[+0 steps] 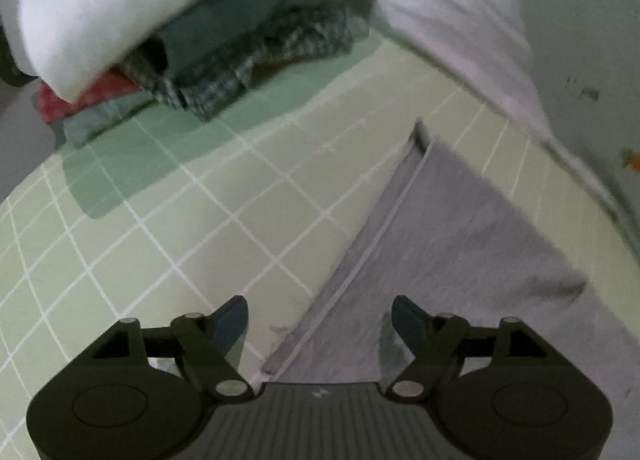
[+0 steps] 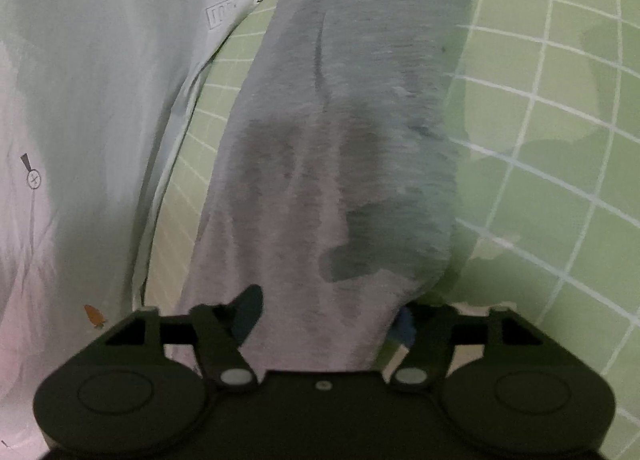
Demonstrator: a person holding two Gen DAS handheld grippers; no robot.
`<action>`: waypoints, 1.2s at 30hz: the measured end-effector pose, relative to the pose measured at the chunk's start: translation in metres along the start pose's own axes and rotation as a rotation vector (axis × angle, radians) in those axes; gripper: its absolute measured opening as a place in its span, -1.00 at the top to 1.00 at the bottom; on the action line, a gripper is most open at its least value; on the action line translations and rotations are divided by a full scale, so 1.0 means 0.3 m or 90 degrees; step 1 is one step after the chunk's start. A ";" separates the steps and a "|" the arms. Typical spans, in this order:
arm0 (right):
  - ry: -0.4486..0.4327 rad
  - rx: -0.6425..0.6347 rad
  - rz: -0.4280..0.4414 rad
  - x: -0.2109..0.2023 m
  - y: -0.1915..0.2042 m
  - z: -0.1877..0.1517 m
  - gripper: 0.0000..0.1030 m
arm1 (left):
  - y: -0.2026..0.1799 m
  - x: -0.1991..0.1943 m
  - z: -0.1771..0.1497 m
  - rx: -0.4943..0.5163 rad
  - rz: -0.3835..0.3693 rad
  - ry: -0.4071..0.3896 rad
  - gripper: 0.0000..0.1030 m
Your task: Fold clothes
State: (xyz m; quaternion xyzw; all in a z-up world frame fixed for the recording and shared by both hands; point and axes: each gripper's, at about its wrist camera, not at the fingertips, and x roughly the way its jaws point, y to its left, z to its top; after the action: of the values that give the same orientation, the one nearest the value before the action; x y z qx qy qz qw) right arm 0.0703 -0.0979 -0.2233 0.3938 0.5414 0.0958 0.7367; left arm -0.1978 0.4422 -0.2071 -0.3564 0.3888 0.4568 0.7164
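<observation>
Your left gripper (image 1: 320, 320) gapes above the grey garment (image 1: 440, 240)'s hem at lower centre; right gripper (image 2: 328, 316) gapes too, so pinch squarely.

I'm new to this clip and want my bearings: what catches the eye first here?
A grey garment lies spread on the green gridded mat, stretching ahead of both open grippers. At the mat's far end sits a pile of folded clothes, white on top, checked fabric below.
</observation>
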 end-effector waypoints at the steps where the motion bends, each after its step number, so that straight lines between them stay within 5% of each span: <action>1: 0.001 -0.002 0.001 0.003 0.001 0.000 -0.49 | -0.009 -0.003 -0.008 0.020 0.010 -0.010 -0.57; 4: 0.005 -0.008 0.002 0.008 0.005 -0.001 -0.50 | -0.043 -0.001 -0.051 0.077 0.061 -0.032 -0.34; 6: 0.008 -0.013 -0.002 0.009 0.009 0.000 -0.51 | -0.045 -0.018 -0.067 0.077 0.063 -0.053 0.12; 7: 0.010 -0.017 -0.005 0.008 0.013 0.001 -0.51 | -0.043 -0.023 -0.067 0.078 0.067 -0.054 0.66; 8: 0.014 -0.022 -0.010 0.005 0.015 0.000 -0.51 | -0.042 -0.028 -0.066 0.078 0.072 -0.055 0.78; 16: 0.021 -0.045 -0.028 -0.084 -0.048 -0.011 -0.56 | -0.028 -0.038 -0.085 0.152 0.127 -0.075 0.78; 22: -0.048 0.019 -0.010 -0.172 -0.180 0.055 -0.57 | 0.034 -0.056 -0.082 0.167 0.171 -0.055 0.78; 25: -0.090 0.038 -0.011 -0.204 -0.238 0.108 -0.57 | 0.043 -0.109 -0.073 0.133 0.130 -0.045 0.74; 32: -0.198 0.046 0.002 -0.180 -0.296 0.358 -0.58 | -0.088 -0.336 -0.112 0.088 0.013 -0.099 0.12; 36: -0.227 -0.009 -0.017 -0.110 -0.251 0.518 -0.51 | -0.230 -0.423 -0.177 0.100 -0.026 -0.103 0.08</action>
State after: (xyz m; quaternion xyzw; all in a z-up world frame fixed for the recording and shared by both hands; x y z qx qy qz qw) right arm 0.1714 -0.2411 -0.2350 0.3924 0.4063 0.0184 0.8250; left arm -0.1815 0.3255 -0.1079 -0.2690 0.3573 0.4374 0.7802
